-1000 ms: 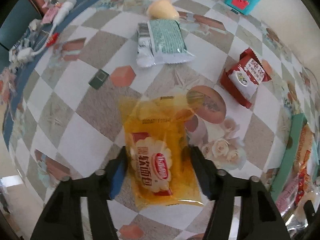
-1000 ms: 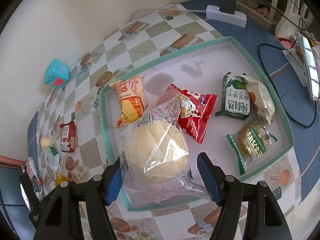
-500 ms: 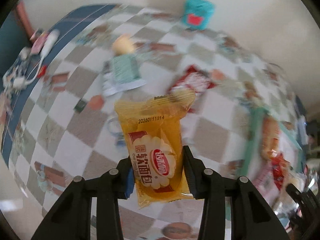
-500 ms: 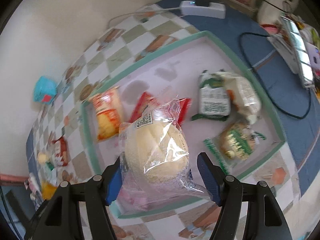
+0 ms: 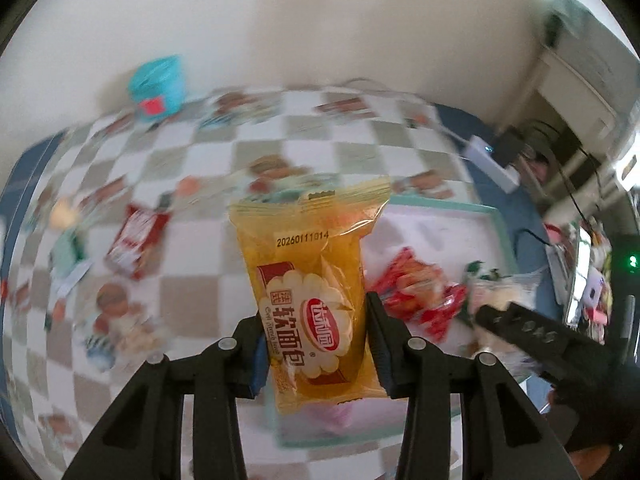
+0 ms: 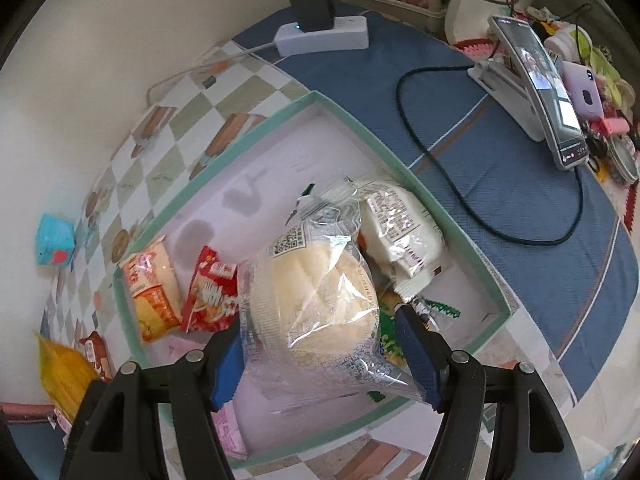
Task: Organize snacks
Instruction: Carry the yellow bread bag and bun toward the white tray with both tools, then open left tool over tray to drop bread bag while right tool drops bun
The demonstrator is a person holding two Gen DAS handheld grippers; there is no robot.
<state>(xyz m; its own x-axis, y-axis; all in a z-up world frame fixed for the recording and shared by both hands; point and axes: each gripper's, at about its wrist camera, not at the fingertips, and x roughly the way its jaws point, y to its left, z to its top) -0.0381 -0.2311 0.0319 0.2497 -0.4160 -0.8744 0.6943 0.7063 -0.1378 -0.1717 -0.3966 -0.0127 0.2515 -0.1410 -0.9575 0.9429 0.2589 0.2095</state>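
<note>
My left gripper is shut on a yellow soft-bread packet, held upright in the air at the near left edge of the teal-rimmed tray. That packet also shows at the lower left of the right wrist view. My right gripper is shut on a clear-wrapped pale bun and hangs over the tray. In the tray lie an orange packet, a red packet, a white-wrapped bun and a green packet, partly hidden by the bun.
A red snack packet and other blurred snacks lie on the checked tablecloth at left. A teal box stands by the wall. A power strip, a black cable and a phone on a stand sit beyond the tray.
The left gripper closed on the yellow packet, lifted it off the tablecloth and swung it right to the tray. The right gripper carried the bun further across the tray.
</note>
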